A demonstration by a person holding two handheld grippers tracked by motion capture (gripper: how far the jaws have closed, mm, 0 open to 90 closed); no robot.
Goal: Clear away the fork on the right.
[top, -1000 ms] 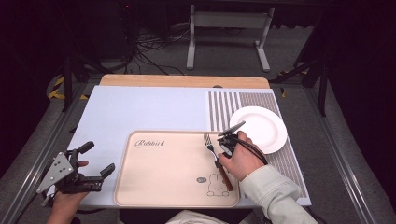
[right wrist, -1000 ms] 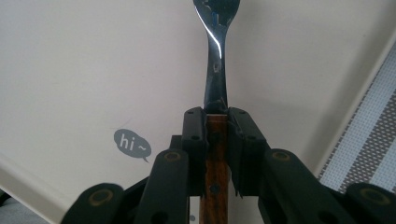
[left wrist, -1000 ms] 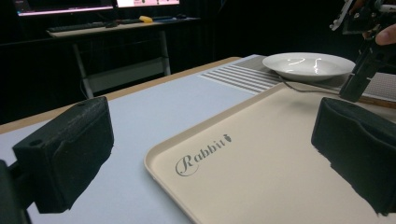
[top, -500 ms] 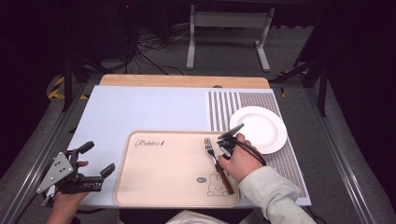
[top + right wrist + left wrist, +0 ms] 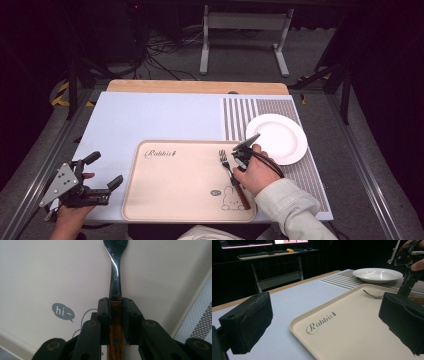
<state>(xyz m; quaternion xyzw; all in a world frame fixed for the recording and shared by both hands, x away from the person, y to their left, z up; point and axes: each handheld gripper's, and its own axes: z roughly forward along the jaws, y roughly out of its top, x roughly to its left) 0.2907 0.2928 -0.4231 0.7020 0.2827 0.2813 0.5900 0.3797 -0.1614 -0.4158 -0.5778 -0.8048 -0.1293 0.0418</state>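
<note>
At the centre of the high view, tray: a beige tray [image 5: 180, 185] lies on the pale blue mat [image 5: 150, 117], printed with "Rabbit" at its upper left and a small rabbit drawing at its lower right.
High view, fork: a fork [image 5: 231, 176] with a wooden handle lies on the right part of the tray, tines toward the top of the frame.
High view, right gripper: the right gripper [image 5: 238, 161], held in a hand with a pale sleeve, sits over the fork's neck.
High view, plate: a white plate [image 5: 276, 138] rests right of the tray on the striped strip.
High view, left gripper: the left gripper [image 5: 104, 171] is at lower left, off the tray, jaws spread wide.
Left gripper view, jaws: two black pads stand far apart with nothing between them; beyond them the tray [image 5: 352, 325], the fork [image 5: 373, 294] and the plate [image 5: 377, 274] at upper right.
Right gripper view, jaws: pressed onto the fork [image 5: 115, 282], pinching the top of its wooden handle; the metal neck runs up the frame over the tray [image 5: 45, 277], beside a "hi" speech bubble.
</note>
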